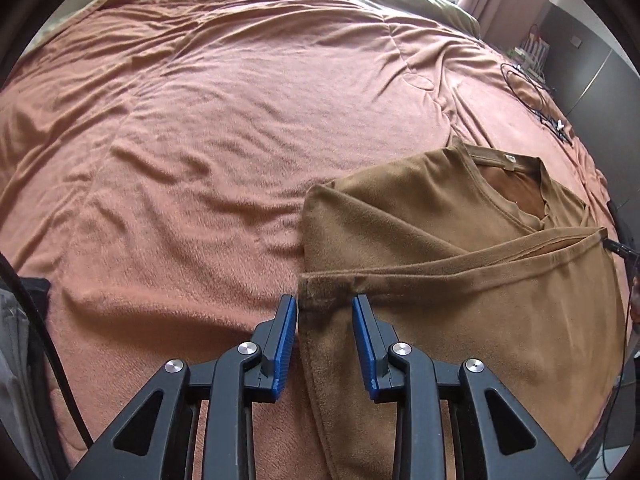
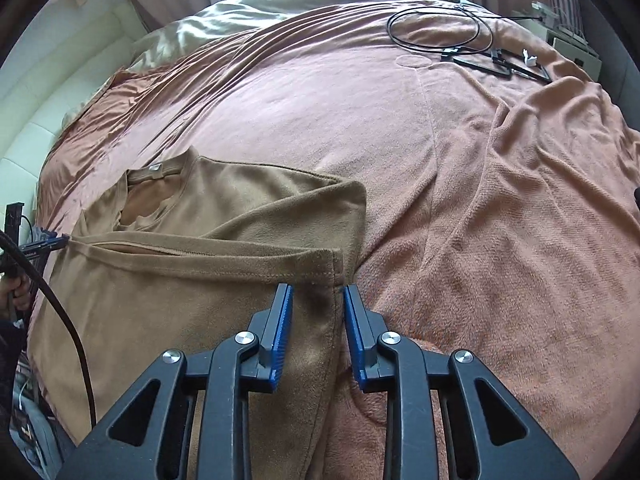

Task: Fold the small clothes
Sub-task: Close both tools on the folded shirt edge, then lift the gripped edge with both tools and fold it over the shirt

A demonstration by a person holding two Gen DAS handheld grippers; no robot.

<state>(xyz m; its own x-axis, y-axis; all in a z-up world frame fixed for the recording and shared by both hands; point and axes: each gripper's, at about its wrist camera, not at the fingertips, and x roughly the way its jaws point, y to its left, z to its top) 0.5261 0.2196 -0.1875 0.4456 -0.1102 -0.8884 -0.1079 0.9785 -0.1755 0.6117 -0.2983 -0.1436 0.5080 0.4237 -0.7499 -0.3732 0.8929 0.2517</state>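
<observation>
Rust-pink blanket (image 1: 200, 128) covers the bed; on it lies a brown T-shirt (image 1: 460, 280), its sleeves folded across the body. Left gripper (image 1: 325, 304) and right gripper (image 2: 318, 294) — both spread — straddle its opposite side edges.
</observation>
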